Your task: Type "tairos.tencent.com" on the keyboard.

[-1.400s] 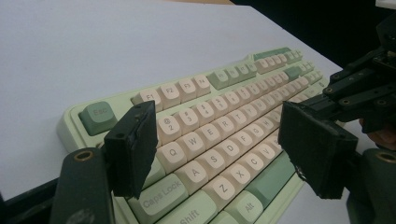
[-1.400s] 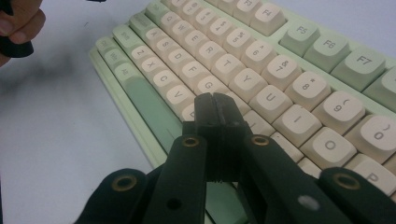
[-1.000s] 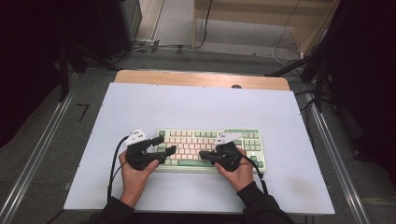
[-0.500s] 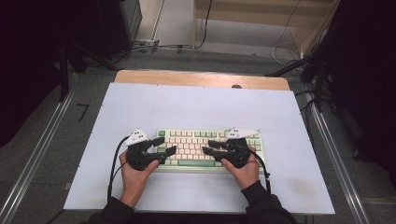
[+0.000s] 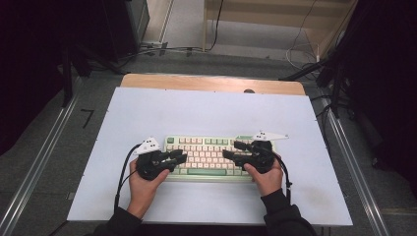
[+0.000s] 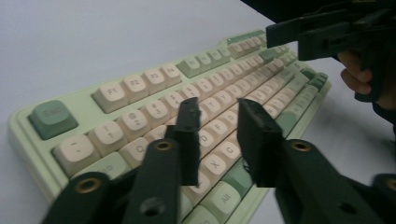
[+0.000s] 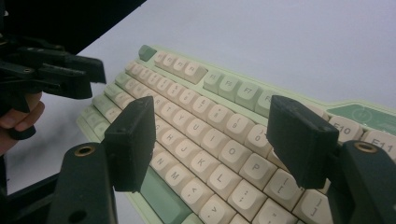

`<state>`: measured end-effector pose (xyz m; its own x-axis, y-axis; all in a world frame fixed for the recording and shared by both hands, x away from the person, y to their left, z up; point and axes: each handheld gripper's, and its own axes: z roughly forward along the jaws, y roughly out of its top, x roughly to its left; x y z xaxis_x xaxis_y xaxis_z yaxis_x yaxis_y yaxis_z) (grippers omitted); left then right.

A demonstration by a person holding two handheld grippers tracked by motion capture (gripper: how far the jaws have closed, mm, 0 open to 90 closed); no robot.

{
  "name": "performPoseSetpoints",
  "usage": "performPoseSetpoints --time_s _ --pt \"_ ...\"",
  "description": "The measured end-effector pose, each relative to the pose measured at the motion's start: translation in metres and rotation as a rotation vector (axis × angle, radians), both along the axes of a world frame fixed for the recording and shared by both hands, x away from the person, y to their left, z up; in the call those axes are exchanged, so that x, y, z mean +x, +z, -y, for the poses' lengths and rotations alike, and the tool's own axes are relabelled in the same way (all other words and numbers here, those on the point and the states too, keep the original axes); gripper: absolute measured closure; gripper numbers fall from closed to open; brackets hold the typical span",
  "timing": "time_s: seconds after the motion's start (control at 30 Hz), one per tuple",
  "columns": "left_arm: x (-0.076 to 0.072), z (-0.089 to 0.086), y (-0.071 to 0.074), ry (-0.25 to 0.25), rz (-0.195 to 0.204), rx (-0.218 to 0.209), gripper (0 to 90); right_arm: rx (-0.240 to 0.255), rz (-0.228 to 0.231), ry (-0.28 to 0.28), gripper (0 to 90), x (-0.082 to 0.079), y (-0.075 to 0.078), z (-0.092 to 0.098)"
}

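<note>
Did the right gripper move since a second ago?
Yes. The right gripper slid toward the right end of the keyboard and a bit farther from the person; its jaws have just been opening, nothing between them.

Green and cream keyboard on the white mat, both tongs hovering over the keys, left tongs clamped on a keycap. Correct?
Not quite: the left tongs grip nothing; the left gripper view shows a bare gap between their jaws above the keyboard. The rest holds: white mat, right tongs over the keys.
</note>
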<state>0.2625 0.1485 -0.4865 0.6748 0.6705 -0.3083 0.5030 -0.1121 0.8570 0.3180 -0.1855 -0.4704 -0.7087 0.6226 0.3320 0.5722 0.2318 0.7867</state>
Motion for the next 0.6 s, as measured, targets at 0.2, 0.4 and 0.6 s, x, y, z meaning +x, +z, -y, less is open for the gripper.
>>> performPoseSetpoints --time_s 0.2,0.4,0.6 --pt "0.000 0.010 -0.001 -0.049 -0.001 0.021 90.0 -0.004 0.000 0.003 30.9 -0.001 0.000 0.000" --pt "0.006 0.022 -0.007 -0.061 -0.010 0.066 90.0 -0.011 -0.005 0.002 30.9 -0.001 -0.001 -0.001" --pt "0.009 0.030 -0.012 -0.073 -0.018 0.102 90.0 -0.018 -0.010 0.007 31.0 -0.002 -0.003 -0.001"
